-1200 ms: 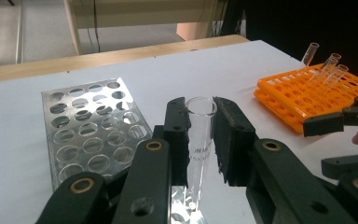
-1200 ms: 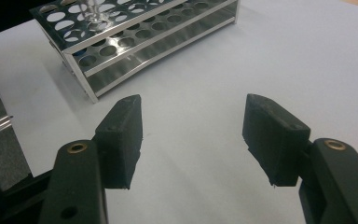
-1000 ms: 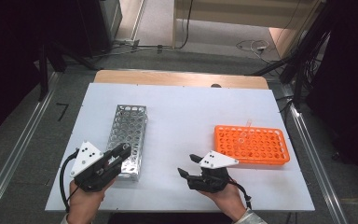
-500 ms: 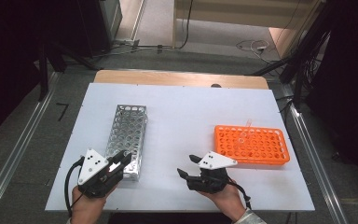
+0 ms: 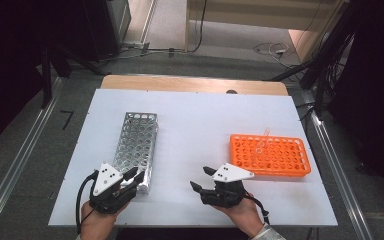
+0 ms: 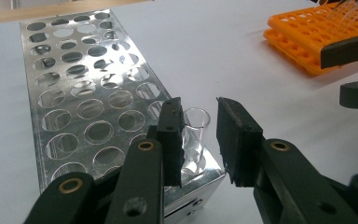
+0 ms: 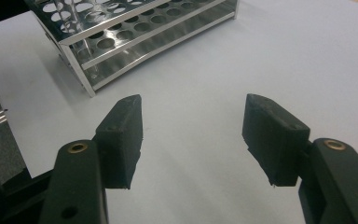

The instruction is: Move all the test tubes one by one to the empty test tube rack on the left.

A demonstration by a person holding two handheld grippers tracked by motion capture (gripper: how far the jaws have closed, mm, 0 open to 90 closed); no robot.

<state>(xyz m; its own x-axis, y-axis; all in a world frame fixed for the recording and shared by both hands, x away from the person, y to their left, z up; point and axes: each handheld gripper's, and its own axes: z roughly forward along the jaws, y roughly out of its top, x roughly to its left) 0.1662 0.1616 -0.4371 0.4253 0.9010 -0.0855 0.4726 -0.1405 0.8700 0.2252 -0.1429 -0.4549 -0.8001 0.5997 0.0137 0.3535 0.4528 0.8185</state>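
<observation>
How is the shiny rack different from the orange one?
The metal rack is silver with big round holes; the orange rack is plastic with a finer grid. The metal rack runs lengthwise away from the person, the orange rack crosswise. The metal rack sits by the left gripper, with a clear tube in its near corner hole. Both lie flat on the white table.

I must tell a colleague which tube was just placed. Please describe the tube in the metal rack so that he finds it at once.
Find the metal rack on the table's left side. At its near corner stands one clear glass tube, upright between the left gripper jaws, which have just been opening. The neighbouring holes look empty.
</observation>
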